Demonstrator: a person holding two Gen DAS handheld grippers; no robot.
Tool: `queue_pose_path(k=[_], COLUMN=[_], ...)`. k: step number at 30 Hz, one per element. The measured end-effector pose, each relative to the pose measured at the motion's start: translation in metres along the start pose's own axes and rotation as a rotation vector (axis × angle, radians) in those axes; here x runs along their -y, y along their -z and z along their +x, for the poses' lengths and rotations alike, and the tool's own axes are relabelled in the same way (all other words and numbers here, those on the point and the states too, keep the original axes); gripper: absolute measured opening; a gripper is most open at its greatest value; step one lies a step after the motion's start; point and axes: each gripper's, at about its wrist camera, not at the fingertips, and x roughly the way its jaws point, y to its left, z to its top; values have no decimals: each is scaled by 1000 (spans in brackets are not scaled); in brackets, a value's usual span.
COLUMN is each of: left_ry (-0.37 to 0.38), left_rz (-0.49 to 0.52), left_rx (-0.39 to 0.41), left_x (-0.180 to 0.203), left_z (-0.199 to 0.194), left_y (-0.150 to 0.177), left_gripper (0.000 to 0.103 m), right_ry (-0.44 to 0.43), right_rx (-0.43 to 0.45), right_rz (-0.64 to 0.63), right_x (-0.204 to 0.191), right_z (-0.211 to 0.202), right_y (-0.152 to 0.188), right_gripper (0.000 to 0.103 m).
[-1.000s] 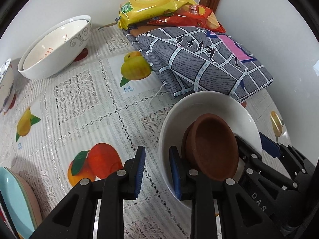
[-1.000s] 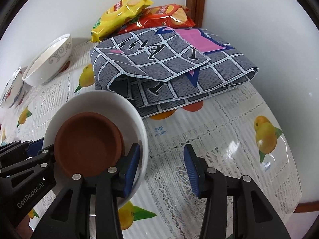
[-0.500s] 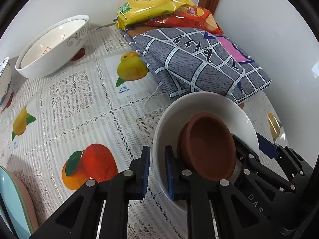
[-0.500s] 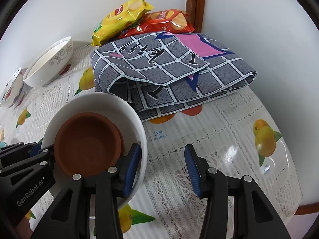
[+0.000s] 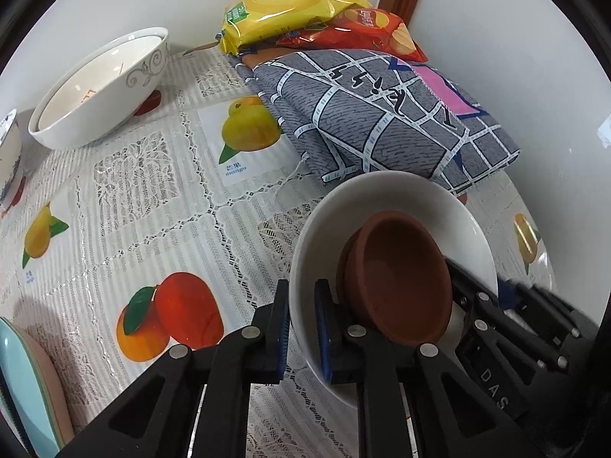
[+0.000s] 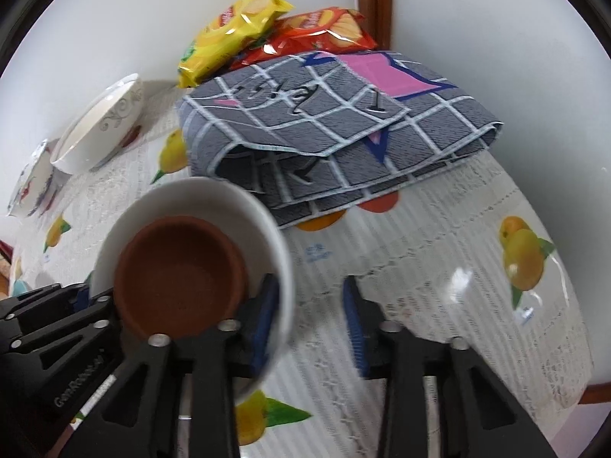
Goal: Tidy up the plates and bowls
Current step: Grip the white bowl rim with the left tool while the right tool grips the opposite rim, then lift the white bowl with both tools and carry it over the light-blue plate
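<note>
A white bowl (image 5: 385, 206) holds a brown clay dish (image 5: 397, 278). My left gripper (image 5: 301, 328) is shut on the white bowl's near rim, one finger outside and one inside. In the right wrist view the white bowl (image 6: 198, 198) and brown dish (image 6: 179, 278) are lifted and tilted above the table. My right gripper (image 6: 311, 316) is open, its left finger inside the bowl's rim and its right finger apart from it. A large white bowl (image 5: 99, 87) with grey scrolls stands at the back left.
A folded grey checked cloth (image 5: 382, 114) lies behind the bowl, with a yellow crisp bag (image 5: 290, 0) and a red crisp bag (image 5: 362, 30) against the wall. A patterned bowl (image 6: 34, 183) sits far left. Stacked plates (image 5: 26, 393) show at the lower left.
My left gripper has closed on the white bowl's rim. The bowl with the dish has risen and tilted. My right gripper stays open.
</note>
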Motion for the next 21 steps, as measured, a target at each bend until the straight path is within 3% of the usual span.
queue_pose_path(k=[1, 2, 21], left_ry=[5, 9, -15], left_rz=[-4, -5, 19], left_rx=[1, 2, -2], left_x=[-1, -2, 3], left_z=[0, 0, -5], left_y=[0, 0, 10], left_gripper=[12, 12, 12], right_ry=[-14, -13, -79], right_rx=[2, 6, 9], right_rz=[1, 4, 110], right_x=[-2, -3, 9], right_z=[0, -1, -10], right_y=[0, 1, 7], right_gripper=[11, 10, 10])
